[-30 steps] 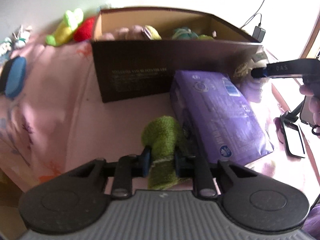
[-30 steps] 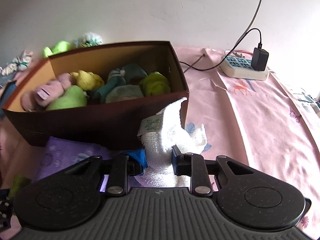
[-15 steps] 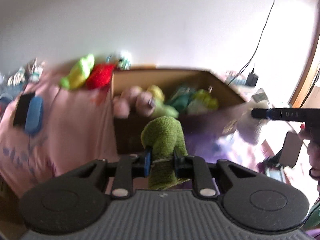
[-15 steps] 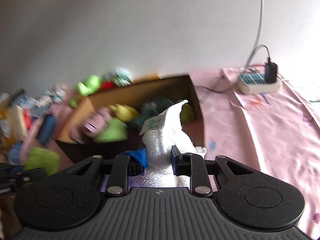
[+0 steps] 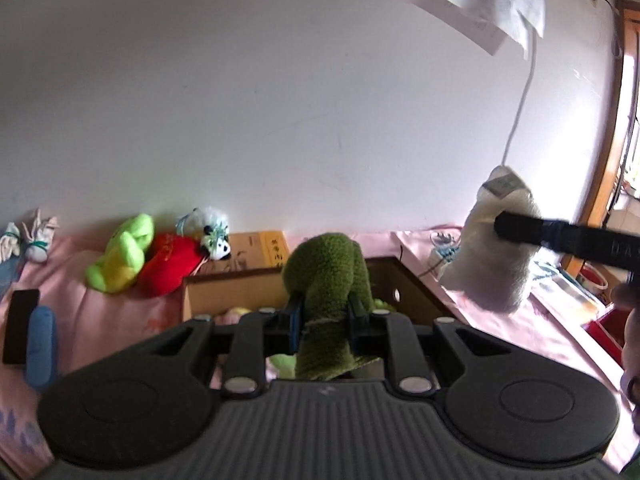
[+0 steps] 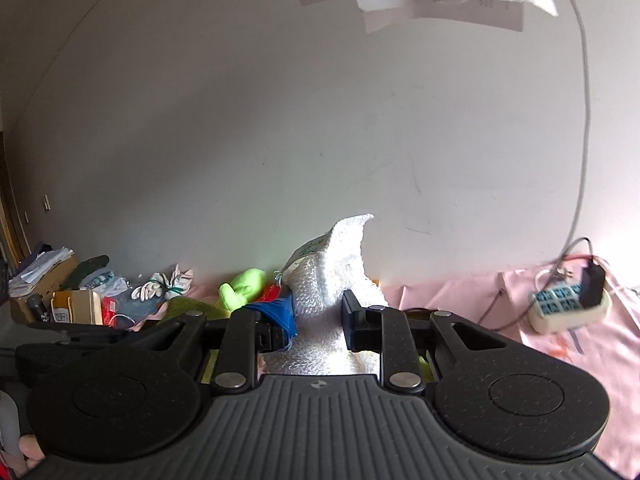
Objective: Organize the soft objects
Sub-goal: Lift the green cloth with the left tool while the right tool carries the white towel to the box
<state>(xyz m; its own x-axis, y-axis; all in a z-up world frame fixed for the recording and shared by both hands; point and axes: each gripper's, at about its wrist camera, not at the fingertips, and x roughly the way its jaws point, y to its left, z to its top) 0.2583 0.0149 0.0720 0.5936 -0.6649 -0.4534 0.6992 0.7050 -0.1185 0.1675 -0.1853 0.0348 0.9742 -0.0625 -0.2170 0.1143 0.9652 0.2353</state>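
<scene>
My left gripper [image 5: 323, 320] is shut on a dark green fuzzy cloth [image 5: 326, 276], held up in front of the brown cardboard box [image 5: 240, 292]. The box's inside is mostly hidden behind the gripper; a bit of pink and green soft stuff shows. My right gripper [image 6: 318, 320] is shut on a white fluffy towel [image 6: 340, 264] with a small tag, lifted high. In the left wrist view that white towel [image 5: 496, 252] hangs at the right, pinched by the other gripper's black finger [image 5: 532, 230].
A lime-green plush [image 5: 122, 254], a red plush [image 5: 168, 262] and a small panda toy [image 5: 214, 236] lie by the wall on the pink sheet [image 5: 104, 320]. A blue case [image 5: 40, 346] lies left. A power strip [image 6: 568, 308] sits right; clutter [image 6: 72, 292] is stacked far left.
Both grippers rose and tilted up with their cloths; the box dropped low in both views, the purple pack left sight, and the wall now fills most of each frame.
</scene>
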